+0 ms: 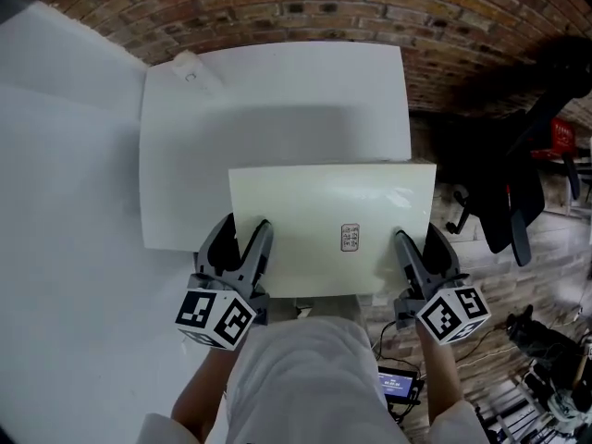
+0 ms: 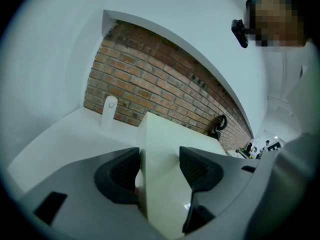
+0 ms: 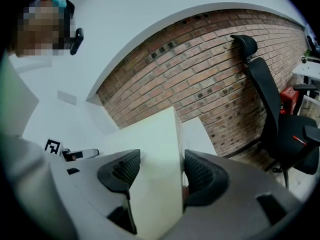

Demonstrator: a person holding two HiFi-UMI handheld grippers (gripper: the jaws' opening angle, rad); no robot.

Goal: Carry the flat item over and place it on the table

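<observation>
Board (image 1: 333, 202), flat and cream-coloured, is clamped along its near edge by both grippers. The left gripper (image 1: 242, 248) bites near the left corner and the right gripper (image 1: 416, 252) near the right corner, each with its jaws closed across the board's thickness. The board sits roughly level over the near right part of the white table (image 1: 277, 81), its right edge reaching a little past the table's. Whether it touches the top yet cannot be told. Held by one edge only, it could twist and slip if one gripper drops ahead of the other. What looks like a small white remote (image 1: 190, 67) lies at the table's far left corner, well apart. A brick wall (image 1: 370, 7) stands behind. A black office chair (image 1: 518, 183) sits off to the right, not in the way.
</observation>
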